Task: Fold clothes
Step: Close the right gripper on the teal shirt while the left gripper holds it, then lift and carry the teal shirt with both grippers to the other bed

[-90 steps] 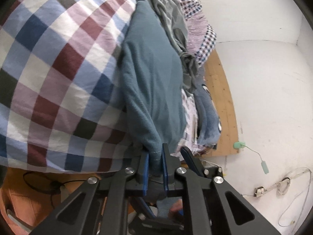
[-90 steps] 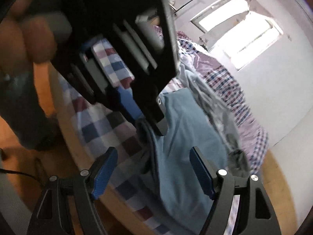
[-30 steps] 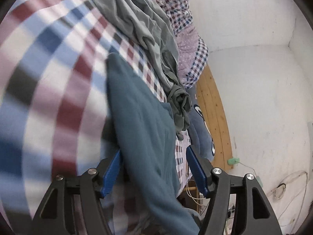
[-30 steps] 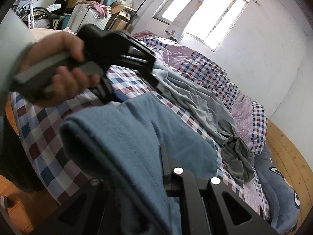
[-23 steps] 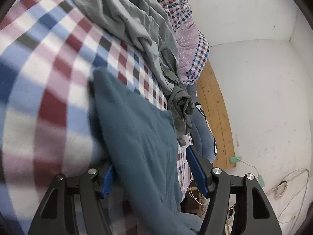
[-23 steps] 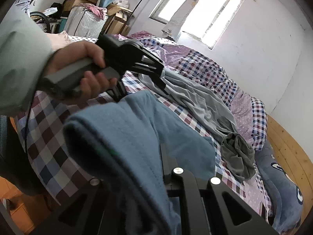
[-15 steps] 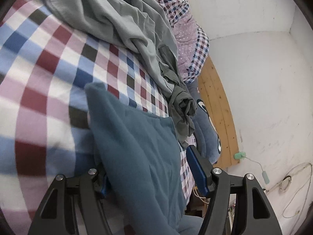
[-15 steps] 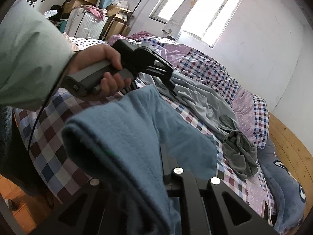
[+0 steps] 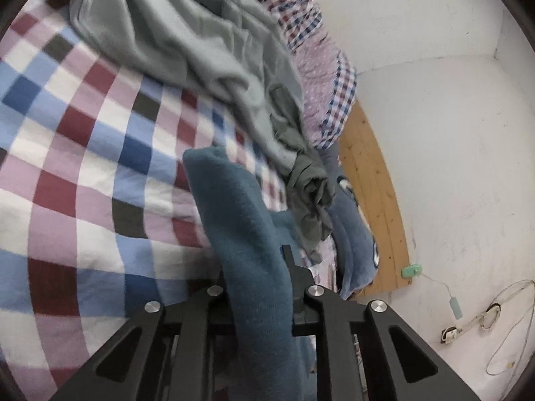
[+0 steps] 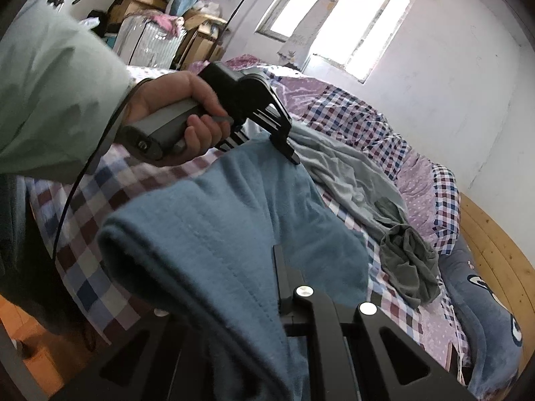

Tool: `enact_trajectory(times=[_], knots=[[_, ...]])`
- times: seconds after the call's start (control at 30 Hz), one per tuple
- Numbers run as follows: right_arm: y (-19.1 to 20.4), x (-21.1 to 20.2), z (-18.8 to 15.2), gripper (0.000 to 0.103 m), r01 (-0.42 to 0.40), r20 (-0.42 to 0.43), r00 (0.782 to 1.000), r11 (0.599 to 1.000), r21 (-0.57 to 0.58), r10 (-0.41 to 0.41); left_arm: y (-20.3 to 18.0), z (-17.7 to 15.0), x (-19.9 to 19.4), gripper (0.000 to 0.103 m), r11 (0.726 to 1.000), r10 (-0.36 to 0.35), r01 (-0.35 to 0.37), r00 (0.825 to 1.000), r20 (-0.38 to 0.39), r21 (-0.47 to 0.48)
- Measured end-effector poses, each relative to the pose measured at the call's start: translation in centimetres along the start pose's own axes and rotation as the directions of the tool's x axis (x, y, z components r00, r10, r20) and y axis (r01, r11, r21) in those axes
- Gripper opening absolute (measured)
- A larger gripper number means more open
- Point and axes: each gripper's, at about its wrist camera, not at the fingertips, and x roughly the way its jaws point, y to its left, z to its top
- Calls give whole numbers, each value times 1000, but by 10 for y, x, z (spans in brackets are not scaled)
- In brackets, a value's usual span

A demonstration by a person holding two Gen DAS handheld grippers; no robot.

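1. Bedroom setting: a bed covered by a red, blue and white checked sheet (image 9: 83, 153) stands against white walls, with a bright window (image 10: 347, 30) beyond it in the right wrist view.
2. Teal-blue fleece garment (image 9: 247, 234): it lies partly on the checked sheet near the bed's edge, one fold lifted.
3. Left gripper (image 9: 257, 287): jaws closed on a thick fold of the teal garment; in the right wrist view, a hand (image 10: 180, 113) in a pale green sleeve (image 10: 50, 97) holds the tool's grey handle.
4. Right gripper (image 10: 234, 294): jaws shut on another fold of the same garment, which drapes over the left finger.
5. Crumpled grey-green garment (image 9: 200, 40): it lies on the bed just beyond the teal one.
6. Blue plush cushion (image 10: 485, 300): it sits at the far bed edge, near the wooden floor (image 9: 371, 180).
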Motion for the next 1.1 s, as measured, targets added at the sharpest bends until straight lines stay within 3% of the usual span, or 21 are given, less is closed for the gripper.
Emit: enact_trajectory(times=[0.3, 0.53, 0.8, 1.1], knots=[[-20, -30, 37, 6, -68, 96, 994, 994, 90, 59, -48, -9, -80, 14, 999, -37, 30, 985, 171, 42], [-18, -30, 91, 6, -223, 203, 959, 967, 120, 196, -72, -8, -178, 14, 999, 16, -26, 946, 324, 27], [4, -2, 174, 6, -392, 305, 885, 916, 83, 351, -65, 3, -302, 14, 994, 109, -95, 845, 523, -52], [43, 61, 281, 6, -492, 365, 810, 871, -7, 460, -37, 34, -421, 14, 976, 217, -181, 728, 651, -123]])
